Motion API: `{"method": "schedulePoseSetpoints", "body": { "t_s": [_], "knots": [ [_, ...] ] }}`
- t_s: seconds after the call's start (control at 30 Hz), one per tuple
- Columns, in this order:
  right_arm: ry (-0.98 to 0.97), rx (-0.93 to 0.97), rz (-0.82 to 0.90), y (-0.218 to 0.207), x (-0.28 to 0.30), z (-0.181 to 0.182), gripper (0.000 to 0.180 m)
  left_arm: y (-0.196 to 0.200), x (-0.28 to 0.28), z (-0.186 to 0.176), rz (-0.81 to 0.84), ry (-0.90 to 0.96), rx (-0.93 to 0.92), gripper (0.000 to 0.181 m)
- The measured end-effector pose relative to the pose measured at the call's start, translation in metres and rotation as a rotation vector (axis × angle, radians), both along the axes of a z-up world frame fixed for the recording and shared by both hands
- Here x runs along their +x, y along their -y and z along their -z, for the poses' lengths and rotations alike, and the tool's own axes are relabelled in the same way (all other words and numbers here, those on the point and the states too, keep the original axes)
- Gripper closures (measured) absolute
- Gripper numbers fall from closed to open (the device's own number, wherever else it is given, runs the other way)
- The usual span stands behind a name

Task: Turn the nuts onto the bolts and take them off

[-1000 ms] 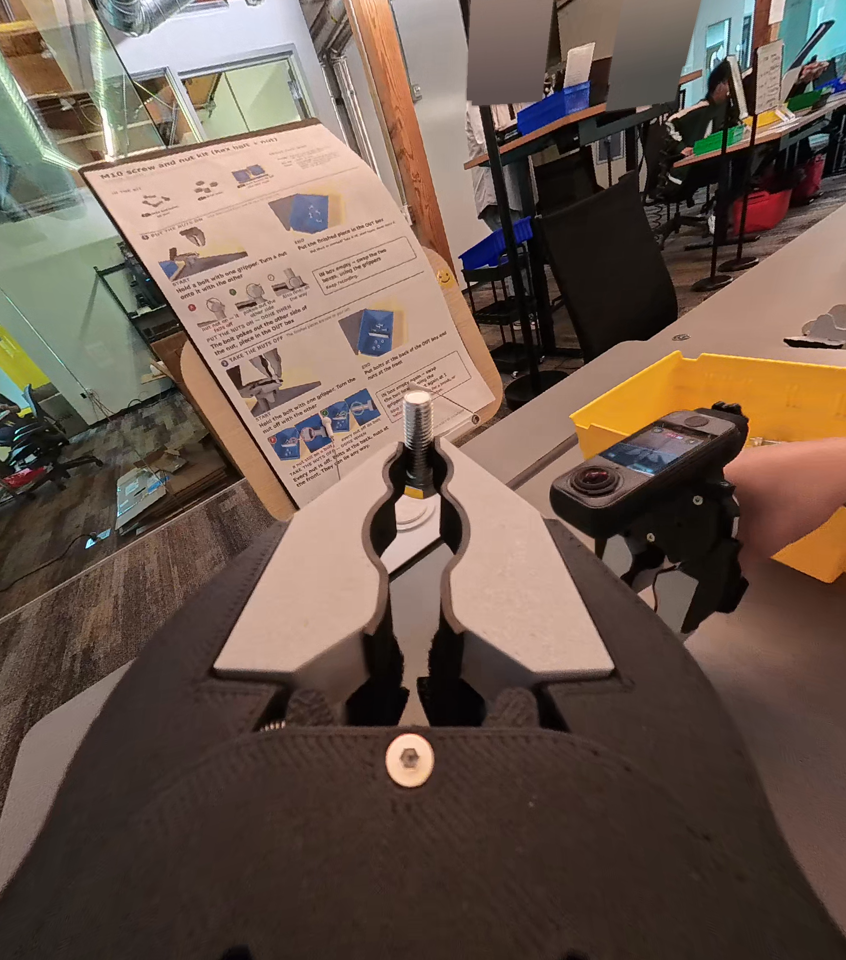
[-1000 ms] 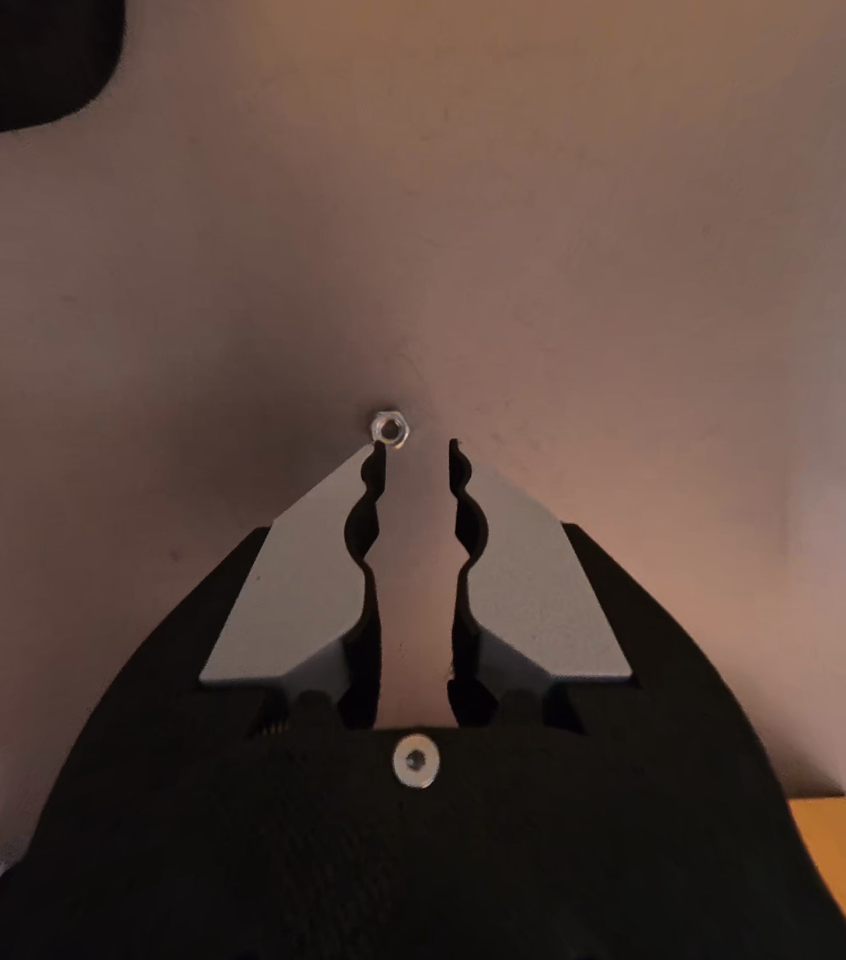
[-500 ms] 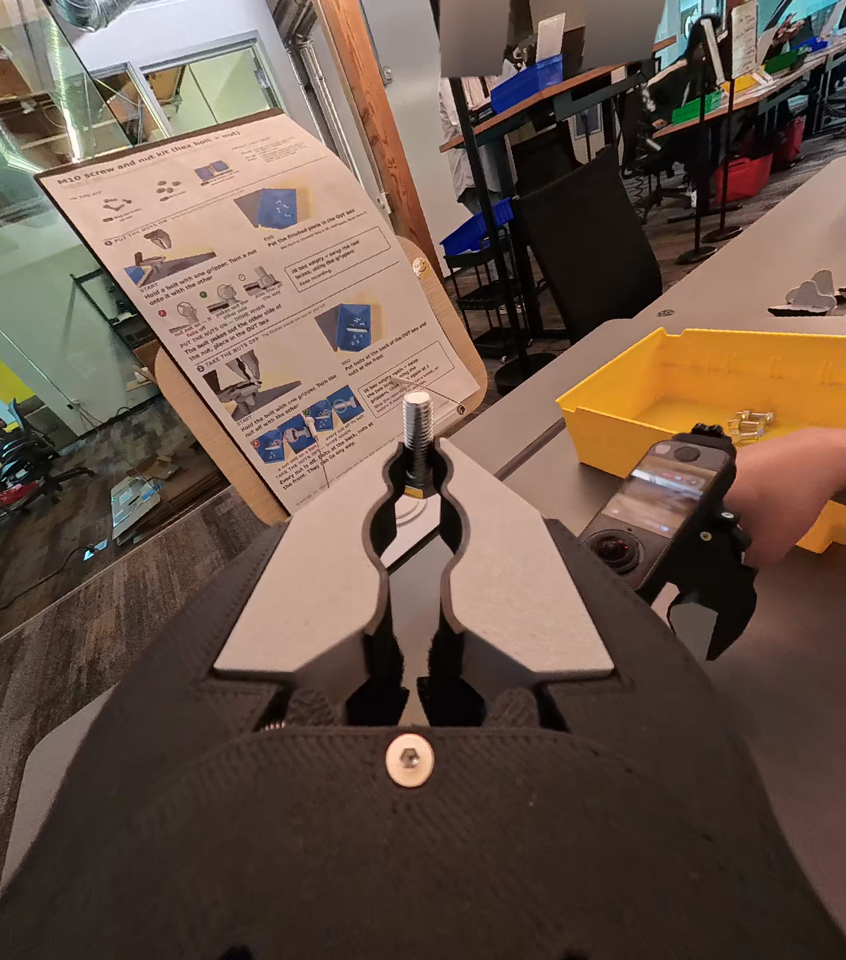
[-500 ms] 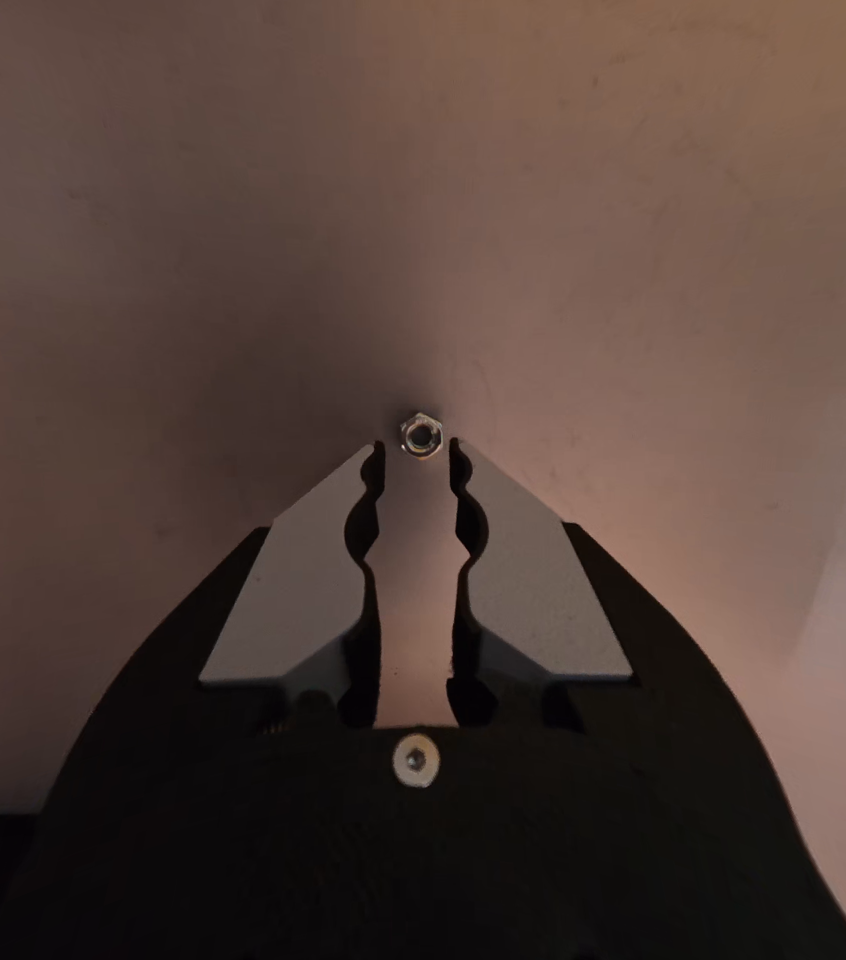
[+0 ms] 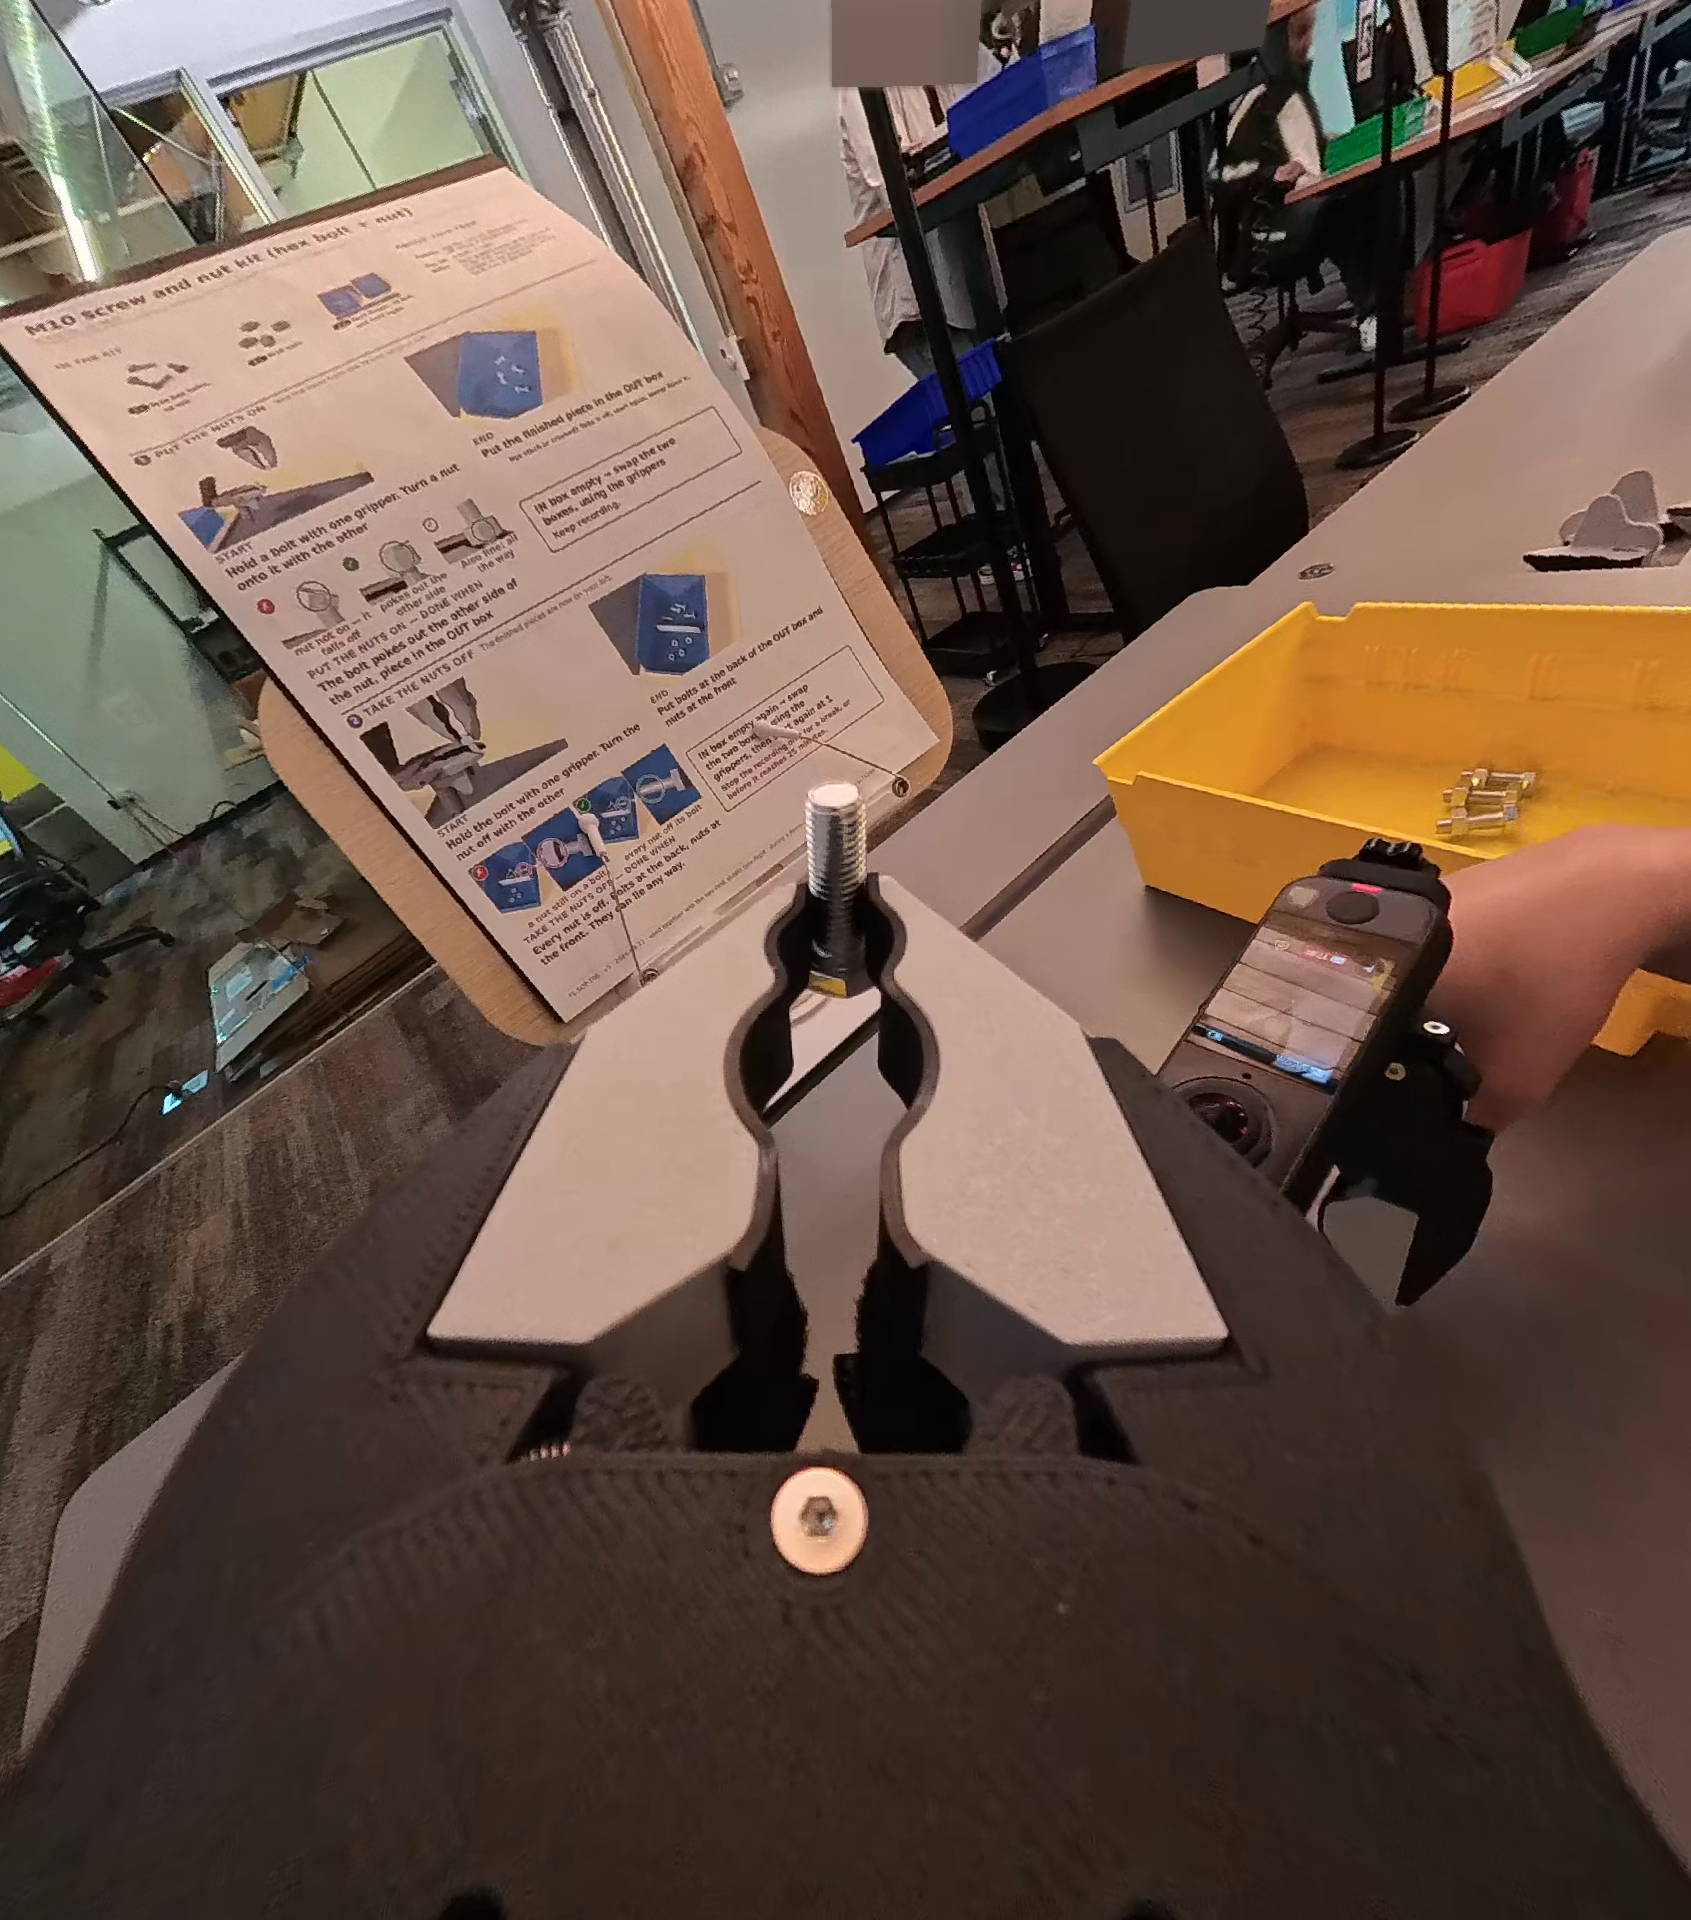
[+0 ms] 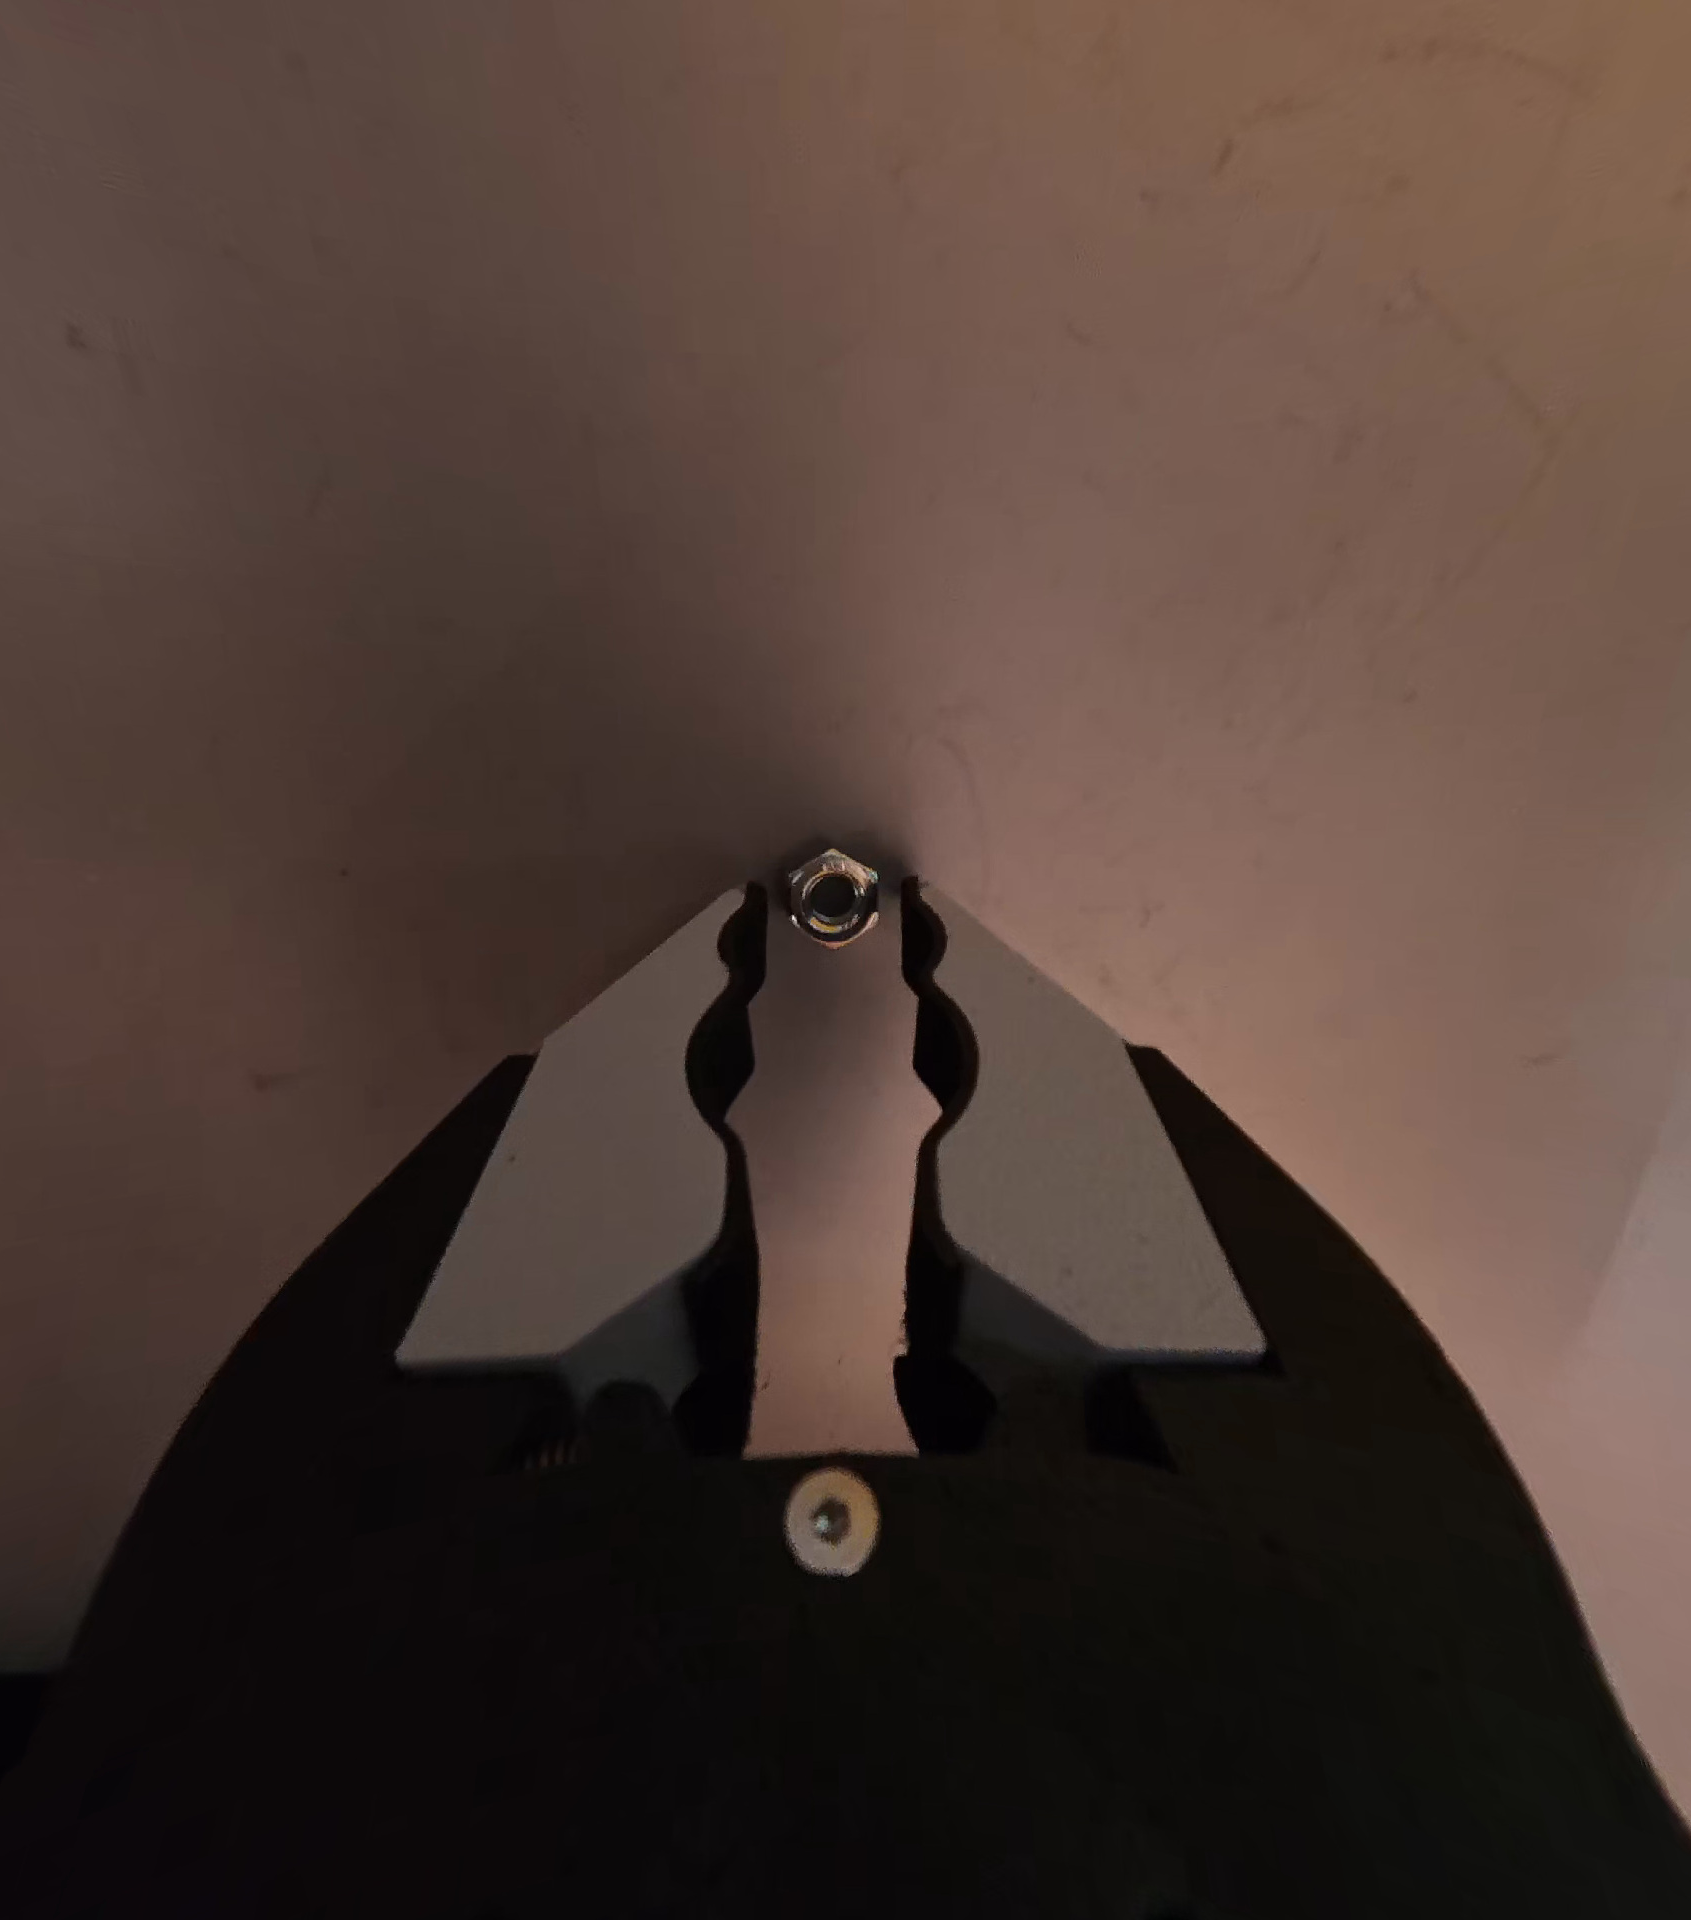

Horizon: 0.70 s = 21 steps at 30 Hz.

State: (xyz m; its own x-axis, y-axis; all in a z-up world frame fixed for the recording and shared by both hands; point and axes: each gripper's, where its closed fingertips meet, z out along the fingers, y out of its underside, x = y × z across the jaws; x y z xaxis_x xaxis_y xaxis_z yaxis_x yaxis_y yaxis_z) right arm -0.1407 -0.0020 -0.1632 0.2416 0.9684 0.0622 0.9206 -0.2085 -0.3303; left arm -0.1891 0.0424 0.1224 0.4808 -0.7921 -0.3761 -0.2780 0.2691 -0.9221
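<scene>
On the grey table (image 6: 1236, 416), a single nut (image 6: 830, 900) was seen lying flat, hole up, right between the tips of the right gripper (image 6: 830, 914). Its jaws were parted, a small gap left on each side of the nut; nothing was held yet. Contact with the nut could not be confirmed, the view being dim.

The left gripper (image 5: 836, 940) was clamped on a bolt (image 5: 834, 868), gripped low on the shank, threaded end pointing up and away, bare of any nut. The right gripper (image 5: 1360, 1081) was also visible in the left wrist view, held in a hand (image 5: 1547, 956) and pointed down at the table, beside a yellow bin (image 5: 1236, 821) with a few bolts (image 5: 1480, 800) in it. An instruction sheet (image 5: 467, 582) was propped behind.

Step judged: picking up the nut, before threading on. Next move calls for the jaws to be closed squarely on the nut's flats, then lifted and lined up with the bolt's end. A skewed grip would likely mean cross-threading.
</scene>
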Motion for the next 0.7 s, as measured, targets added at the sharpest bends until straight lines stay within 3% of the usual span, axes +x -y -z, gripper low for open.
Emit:
{"method": "schedulePoseSetpoints", "body": {
  "t_s": [0.33,0.5,0.7],
  "knots": [
    [0.008,0.050,-0.090,0.007,0.001,-0.014,0.163,-0.005,0.005,0.009,0.004,-0.021,-0.023,0.173],
    [-0.134,0.222,-0.215,0.024,0.003,-0.084,0.164,-0.012,0.029,0.044,0.055,-0.070,-0.123,0.173],
    [-0.313,0.521,-0.137,0.013,0.034,-0.169,0.164,-0.013,0.090,0.123,0.152,-0.145,-0.118,0.173]
  ]
}}
